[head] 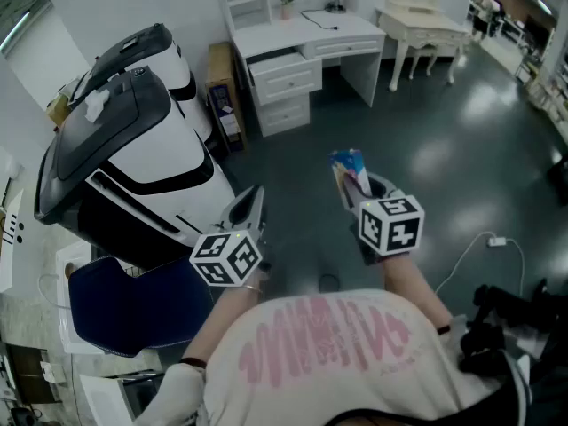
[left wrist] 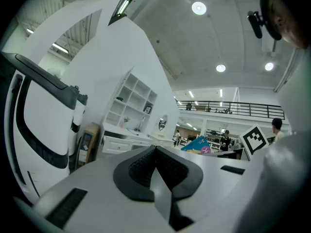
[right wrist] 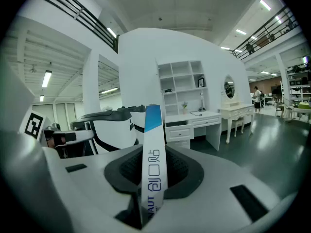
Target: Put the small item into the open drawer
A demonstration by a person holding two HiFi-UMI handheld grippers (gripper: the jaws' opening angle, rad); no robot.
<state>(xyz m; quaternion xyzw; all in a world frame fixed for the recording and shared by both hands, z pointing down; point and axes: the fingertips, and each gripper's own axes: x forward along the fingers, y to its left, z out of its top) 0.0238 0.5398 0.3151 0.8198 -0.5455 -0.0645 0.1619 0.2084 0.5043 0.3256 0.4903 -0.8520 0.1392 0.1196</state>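
Writing: flat white pack (right wrist: 152, 149), blue top end, printed "AUT" (cut off) plus Chinese characters, not read. Marker cubes (head: 391, 224): two, black-white squares, one per tongs.
Count: one pack, two tongs, one white desk surface (head: 306, 35), one drawer (head: 285, 75) pulled out.
Right tongs (head: 354, 185): narrow, clamped on pack, which stands upright between pads. Pack held over floor, well apart from drawer.
Left tongs (left wrist: 156, 153): jaws together, nothing between.
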